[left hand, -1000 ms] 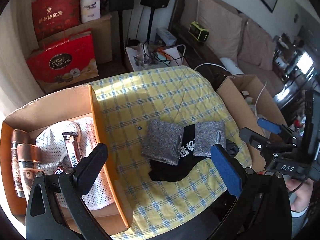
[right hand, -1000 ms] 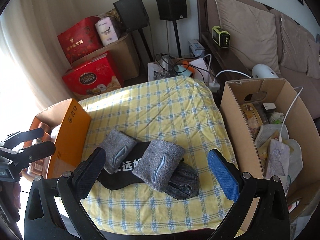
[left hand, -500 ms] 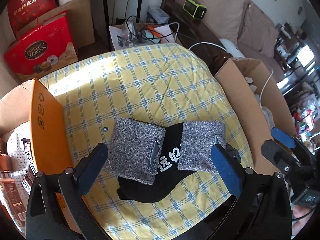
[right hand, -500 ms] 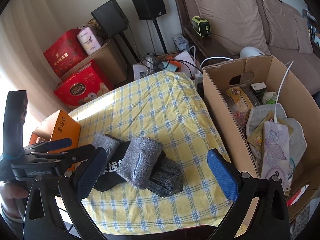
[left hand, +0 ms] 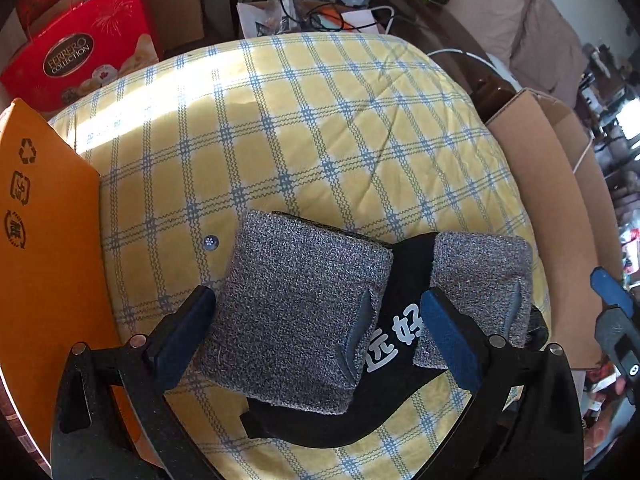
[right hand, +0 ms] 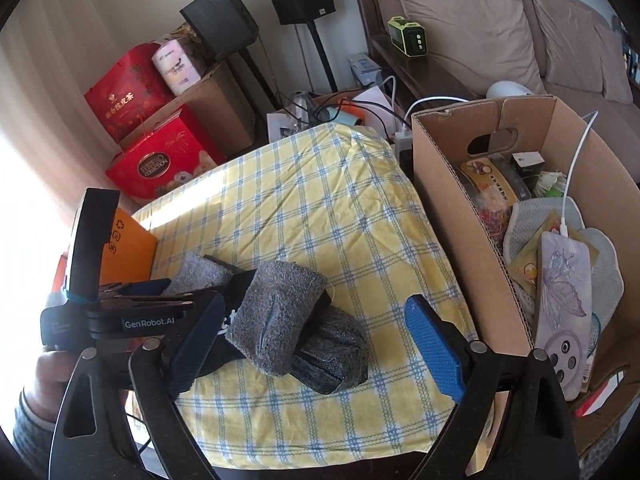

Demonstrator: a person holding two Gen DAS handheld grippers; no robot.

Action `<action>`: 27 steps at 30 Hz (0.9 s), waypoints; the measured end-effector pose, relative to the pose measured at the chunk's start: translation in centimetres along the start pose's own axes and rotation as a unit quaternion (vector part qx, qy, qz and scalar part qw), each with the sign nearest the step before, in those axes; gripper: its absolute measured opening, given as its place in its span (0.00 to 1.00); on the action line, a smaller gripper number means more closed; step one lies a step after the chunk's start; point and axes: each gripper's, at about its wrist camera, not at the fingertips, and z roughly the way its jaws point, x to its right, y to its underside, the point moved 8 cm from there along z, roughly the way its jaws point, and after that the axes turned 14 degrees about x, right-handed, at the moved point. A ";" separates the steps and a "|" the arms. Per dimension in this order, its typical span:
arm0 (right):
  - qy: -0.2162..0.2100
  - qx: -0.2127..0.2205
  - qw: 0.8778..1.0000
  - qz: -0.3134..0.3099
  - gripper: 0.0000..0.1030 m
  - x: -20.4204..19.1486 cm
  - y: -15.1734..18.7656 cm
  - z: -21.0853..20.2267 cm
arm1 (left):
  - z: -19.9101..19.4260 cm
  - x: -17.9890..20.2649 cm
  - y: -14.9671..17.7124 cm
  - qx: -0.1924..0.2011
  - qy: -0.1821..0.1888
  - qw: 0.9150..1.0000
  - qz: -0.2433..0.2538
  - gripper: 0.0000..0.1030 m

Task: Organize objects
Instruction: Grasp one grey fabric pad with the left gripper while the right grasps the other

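Two grey wristbands lie on a black band with white characters on the yellow checked cloth. My left gripper is open, its jaws either side of the left grey wristband, low over it. The right grey wristband lies beside. In the right wrist view my right gripper is open, hovering near the right wristband, with a darker grey roll beside it. The left gripper shows there over the other wristband.
An orange box stands at the cloth's left edge. A cardboard box full of packets and a charging cable stands on the right. Red gift boxes, speakers and a sofa are behind.
My left gripper has moved right, away from the orange box, and down over the left grey wristband. My right gripper has shifted slightly right and closer to the items.
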 end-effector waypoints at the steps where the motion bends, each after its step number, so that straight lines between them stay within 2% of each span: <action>1: -0.001 -0.003 1.000 -0.001 0.77 -0.1 0.1 0.1 | 0.1 -0.2 0.1 0.002 -0.005 1.000 0.001 0.88; 2: 0.000 -0.007 1.000 -0.004 0.76 -0.1 0.2 0.2 | 0.1 -0.4 0.2 0.004 -0.009 1.000 0.004 0.84; 3: 0.000 -0.009 1.000 -0.007 0.76 -0.1 0.3 0.2 | 0.1 -0.6 0.2 0.005 -0.014 1.000 0.009 0.76; 6: 0.001 -0.015 1.000 -0.010 0.76 -0.2 0.5 0.6 | -0.2 -0.6 0.2 0.011 -0.006 1.000 0.010 0.63; 10: 0.002 -0.018 1.000 -0.009 0.76 -0.5 0.7 1.0 | -1.3 -0.3 -0.5 0.030 -0.005 0.999 0.014 0.34; 12: 0.001 -0.023 1.000 -0.012 0.76 -0.8 0.8 1.2 | -2.0 0.2 -1.1 0.038 -0.009 0.999 0.029 0.25; 15: 0.003 -0.031 0.999 -0.014 0.76 -1.4 1.1 1.8 | -3.1 0.7 -1.6 0.051 -0.006 0.998 0.035 0.21; 20: 0.001 -0.036 0.999 -0.017 0.76 -2.8 1.3 2.7 | -6.0 0.6 -2.3 0.079 0.009 0.997 0.023 0.21; 24: 0.018 -0.045 0.998 -0.025 0.77 -3.5 2.0 4.4 | -8.5 0.4 -2.9 0.096 0.027 0.995 0.012 0.21; 25: 0.024 -0.046 0.998 -0.025 0.81 -3.5 2.2 4.9 | -9.0 0.3 -3.0 0.101 0.030 0.994 0.010 0.21; 27: 0.033 -0.049 0.998 -0.020 0.82 -3.5 2.6 5.8 | -9.8 0.2 -3.1 0.104 0.038 0.994 0.007 0.21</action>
